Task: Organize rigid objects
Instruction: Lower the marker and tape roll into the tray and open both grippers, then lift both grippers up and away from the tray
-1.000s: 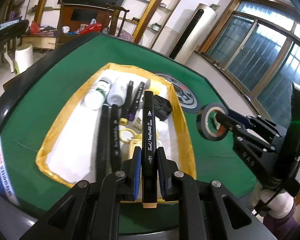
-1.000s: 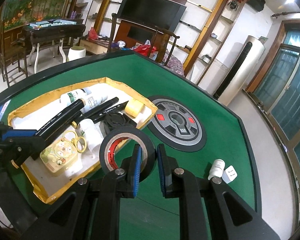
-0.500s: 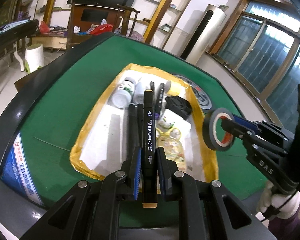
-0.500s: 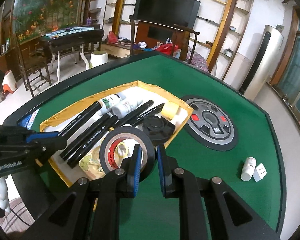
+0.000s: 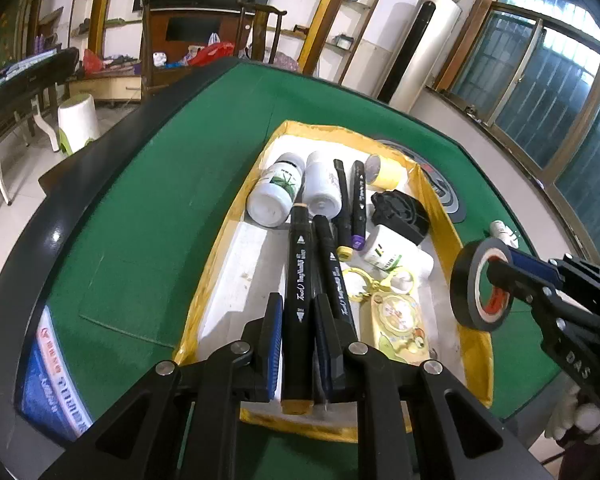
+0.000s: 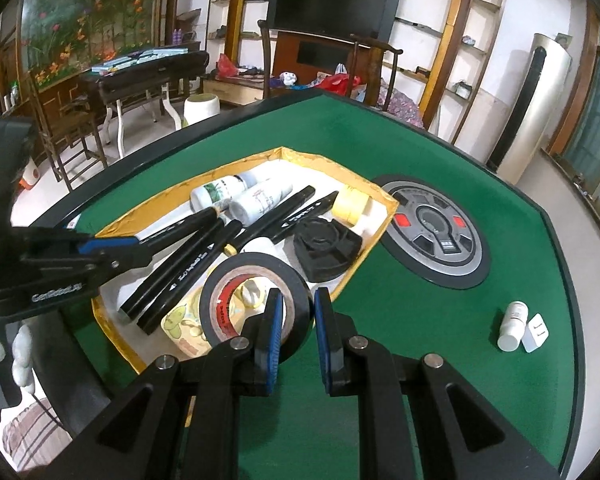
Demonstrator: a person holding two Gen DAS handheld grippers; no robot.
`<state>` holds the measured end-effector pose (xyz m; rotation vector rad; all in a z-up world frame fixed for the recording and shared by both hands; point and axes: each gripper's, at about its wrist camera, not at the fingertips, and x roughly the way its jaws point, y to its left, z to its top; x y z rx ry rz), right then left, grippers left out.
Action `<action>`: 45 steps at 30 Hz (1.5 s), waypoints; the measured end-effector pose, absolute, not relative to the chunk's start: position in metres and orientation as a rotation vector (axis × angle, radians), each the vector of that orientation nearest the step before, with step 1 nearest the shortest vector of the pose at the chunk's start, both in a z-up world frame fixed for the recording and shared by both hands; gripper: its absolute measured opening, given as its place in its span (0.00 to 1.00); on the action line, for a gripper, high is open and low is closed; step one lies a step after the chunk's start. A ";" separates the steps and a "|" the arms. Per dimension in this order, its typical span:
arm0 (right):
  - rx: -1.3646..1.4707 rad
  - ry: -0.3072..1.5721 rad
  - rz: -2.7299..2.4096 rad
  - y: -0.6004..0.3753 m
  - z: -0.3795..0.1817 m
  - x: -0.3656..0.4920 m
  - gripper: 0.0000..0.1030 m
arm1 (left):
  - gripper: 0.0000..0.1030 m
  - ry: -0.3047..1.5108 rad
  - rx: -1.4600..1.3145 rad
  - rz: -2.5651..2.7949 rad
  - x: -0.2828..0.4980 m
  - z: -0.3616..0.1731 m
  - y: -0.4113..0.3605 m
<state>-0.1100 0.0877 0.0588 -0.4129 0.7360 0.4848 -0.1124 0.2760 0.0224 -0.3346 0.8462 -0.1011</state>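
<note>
My left gripper (image 5: pixel 297 320) is clamped on a black marker (image 5: pixel 299 280), held lengthwise above the yellow-rimmed tray (image 5: pixel 474 336) — directly over the other markers lying in it. My right gripper (image 6: pixel 296 312) pinches the wall of a black tape roll (image 6: pixel 256 300) — held over the tray's near corner.

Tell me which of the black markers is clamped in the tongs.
The black marker leftmost in the left wrist view, gripped by the left tongs above the yellow-edged tray. The other markers lie loose in the tray.
</note>
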 end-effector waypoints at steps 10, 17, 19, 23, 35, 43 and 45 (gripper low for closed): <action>-0.475 0.776 0.483 0.110 0.040 -0.099 0.15 | 0.16 0.855 -0.333 -0.090 -0.098 0.019 0.275; -0.540 0.800 0.465 0.128 0.027 -0.085 0.15 | 0.16 0.852 -0.333 -0.094 -0.098 0.016 0.274; -0.552 0.806 0.457 0.131 0.024 -0.082 0.15 | 0.16 0.846 -0.335 -0.101 -0.098 0.016 0.275; -0.566 0.824 0.433 0.134 0.016 -0.070 0.15 | 0.16 0.834 -0.316 -0.102 -0.099 0.015 0.273; -0.419 0.820 0.498 0.134 0.038 -0.056 0.47 | 0.21 0.825 -0.435 -0.127 -0.100 0.021 0.285; -0.268 0.903 0.628 0.146 0.042 -0.041 0.51 | 0.61 0.713 -0.539 -0.080 -0.136 0.042 0.316; -0.173 0.979 0.694 0.152 0.037 -0.034 0.51 | 0.61 0.697 -0.559 -0.057 -0.144 0.043 0.327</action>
